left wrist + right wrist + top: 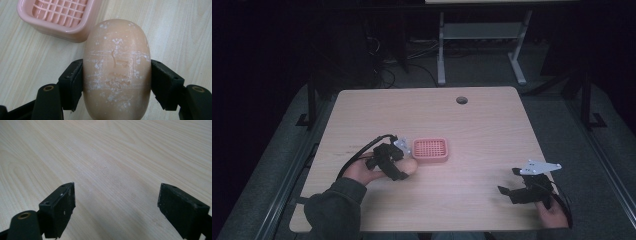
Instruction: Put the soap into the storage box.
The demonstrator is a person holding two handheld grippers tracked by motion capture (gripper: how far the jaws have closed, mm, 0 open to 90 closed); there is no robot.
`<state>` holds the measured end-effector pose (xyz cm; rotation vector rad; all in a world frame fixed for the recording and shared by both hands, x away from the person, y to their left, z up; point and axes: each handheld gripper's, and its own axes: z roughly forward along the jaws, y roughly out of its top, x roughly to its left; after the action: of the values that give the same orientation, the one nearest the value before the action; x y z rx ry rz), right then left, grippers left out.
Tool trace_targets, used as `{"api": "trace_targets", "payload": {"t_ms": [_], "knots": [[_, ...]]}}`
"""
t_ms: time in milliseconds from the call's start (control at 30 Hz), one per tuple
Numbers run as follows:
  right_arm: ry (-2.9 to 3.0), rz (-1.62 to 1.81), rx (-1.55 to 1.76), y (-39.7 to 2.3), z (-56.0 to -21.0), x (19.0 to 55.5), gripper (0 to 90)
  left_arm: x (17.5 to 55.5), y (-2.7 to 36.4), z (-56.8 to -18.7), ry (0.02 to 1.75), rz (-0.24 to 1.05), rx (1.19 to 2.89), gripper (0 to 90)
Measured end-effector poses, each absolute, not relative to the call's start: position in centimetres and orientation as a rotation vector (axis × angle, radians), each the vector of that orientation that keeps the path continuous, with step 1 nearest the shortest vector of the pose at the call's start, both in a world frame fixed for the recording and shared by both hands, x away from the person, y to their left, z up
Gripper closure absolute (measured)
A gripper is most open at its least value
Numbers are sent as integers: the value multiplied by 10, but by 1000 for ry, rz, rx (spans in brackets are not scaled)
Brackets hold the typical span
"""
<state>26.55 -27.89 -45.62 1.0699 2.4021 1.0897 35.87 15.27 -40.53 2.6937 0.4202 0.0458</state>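
Peach soap bar (117, 70) sits clamped in my left tool (117, 82), pink soap dish (60, 17) just beyond, upper left. Right tool (116, 205) gapes wide over bare desk (125, 157).

No legible txt, labels, brands or nos. anywhere on soap (117, 72) or dish (60, 17).

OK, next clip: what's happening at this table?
A person works with a gripper in each hand. The left gripper is shut on a peach bar of soap, holding it just beside a pink slotted soap dish on the wooden table. The right gripper is open with nothing between its jaws, off to the right above bare tabletop.
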Motion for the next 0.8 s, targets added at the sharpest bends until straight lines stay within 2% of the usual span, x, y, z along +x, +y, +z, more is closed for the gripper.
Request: {"api": "trace_targets", "payload": {"t_ms": [800], "knots": [[2400,1094,1077,-280,-456,265,141,382,134,-397,393,35,2712,326]]}}
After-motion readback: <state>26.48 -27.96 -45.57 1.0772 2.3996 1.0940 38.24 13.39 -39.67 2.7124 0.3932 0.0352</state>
